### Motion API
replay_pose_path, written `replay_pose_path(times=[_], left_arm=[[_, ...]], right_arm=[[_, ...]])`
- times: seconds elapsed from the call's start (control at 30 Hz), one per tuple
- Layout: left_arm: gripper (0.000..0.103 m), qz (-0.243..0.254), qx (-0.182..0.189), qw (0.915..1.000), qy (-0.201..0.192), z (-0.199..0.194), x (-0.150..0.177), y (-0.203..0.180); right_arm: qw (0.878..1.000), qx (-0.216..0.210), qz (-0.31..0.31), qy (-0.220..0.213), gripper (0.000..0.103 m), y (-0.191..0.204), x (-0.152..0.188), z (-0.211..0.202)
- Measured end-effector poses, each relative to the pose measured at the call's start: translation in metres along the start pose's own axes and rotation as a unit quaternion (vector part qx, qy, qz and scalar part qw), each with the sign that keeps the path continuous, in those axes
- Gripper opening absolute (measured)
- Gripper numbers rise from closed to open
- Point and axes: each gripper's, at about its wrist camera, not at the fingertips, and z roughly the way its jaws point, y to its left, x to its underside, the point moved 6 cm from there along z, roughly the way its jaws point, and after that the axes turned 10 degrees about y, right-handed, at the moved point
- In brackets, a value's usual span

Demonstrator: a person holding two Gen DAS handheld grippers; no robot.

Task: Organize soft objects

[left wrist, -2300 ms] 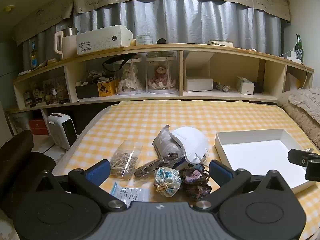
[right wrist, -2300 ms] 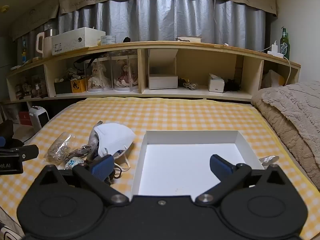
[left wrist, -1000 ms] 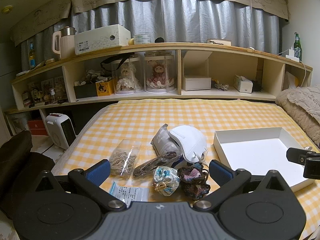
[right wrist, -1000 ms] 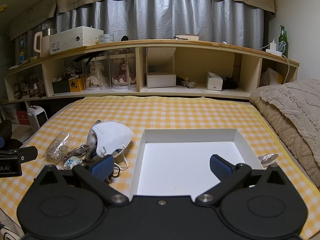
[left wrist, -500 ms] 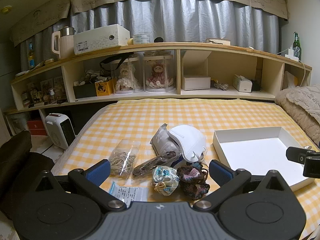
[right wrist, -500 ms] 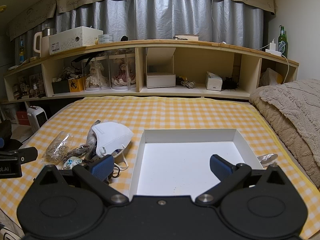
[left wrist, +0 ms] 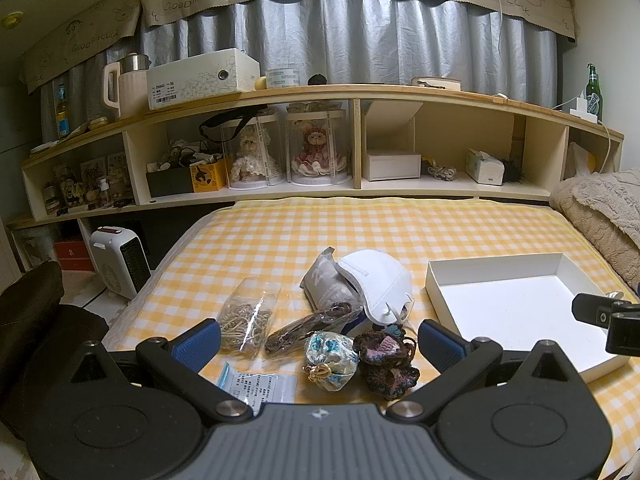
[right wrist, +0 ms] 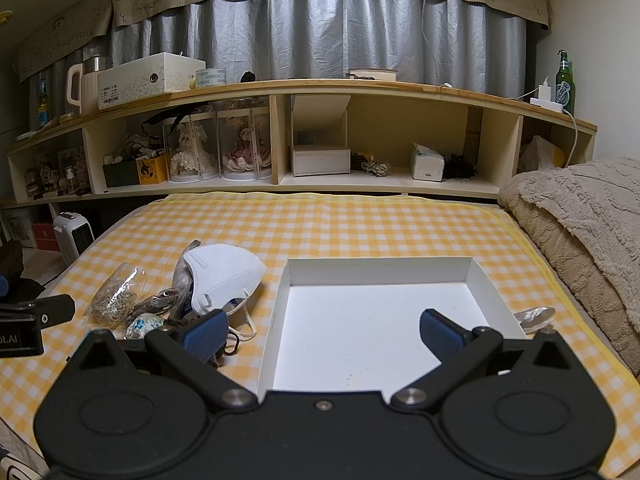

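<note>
A pile of soft items lies on the yellow checked bed: a white face mask (left wrist: 376, 280), a grey pouch (left wrist: 326, 286), a clear bag of rubber bands (left wrist: 246, 316), a dark item in clear wrap (left wrist: 308, 326), a blue-white pouch (left wrist: 330, 360), a dark crocheted piece (left wrist: 386, 360) and a printed packet (left wrist: 260, 386). My left gripper (left wrist: 318, 344) is open above the pouch and crochet. An empty white tray (right wrist: 380, 320) lies to the right. My right gripper (right wrist: 324, 328) is open over the tray's near part. The mask also shows in the right wrist view (right wrist: 222, 274).
A long wooden shelf (left wrist: 360, 184) with dolls and boxes runs behind the bed. A beige blanket (right wrist: 580, 224) lies on the right. A white heater (left wrist: 120, 260) stands on the floor at left. A clear wrapper (right wrist: 534, 316) lies beside the tray's right wall.
Both views have drifted only slightly; the pile sits a touch lower than 2.3 s ago. Both grippers stay open and nothing was picked up.
</note>
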Motion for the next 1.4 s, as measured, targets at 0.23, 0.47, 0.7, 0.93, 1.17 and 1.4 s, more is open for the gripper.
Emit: replay_pose_path(times=[0.23, 0.47, 0.7, 0.93, 1.17, 1.4], left_arm=[[0.103, 0.000, 0.000, 1.0000, 0.000, 0.000, 0.000, 0.000], [0.103, 0.000, 0.000, 1.0000, 0.000, 0.000, 0.000, 0.000], [0.103, 0.000, 0.000, 1.0000, 0.000, 0.000, 0.000, 0.000], [0.103, 0.000, 0.000, 1.0000, 0.000, 0.000, 0.000, 0.000], [0.103, -0.014, -0.005, 0.9999, 0.004, 0.002, -0.003, 0.008], [0.103, -0.053, -0.010, 0.9986, -0.004, 0.011, -0.018, 0.027]], right_arm=[[1.000, 0.000, 0.000, 0.000, 0.103, 0.000, 0.000, 0.000], [1.000, 0.000, 0.000, 0.000, 0.103, 0.000, 0.000, 0.000], [1.000, 0.000, 0.000, 0.000, 0.103, 0.000, 0.000, 0.000], [1.000, -0.001, 0.000, 0.000, 0.103, 0.000, -0.001, 0.000], [1.000, -0.005, -0.007, -0.008, 0.103, 0.003, -0.003, -0.002], [0.998, -0.039, -0.026, -0.033, 0.103, 0.012, -0.008, -0.004]])
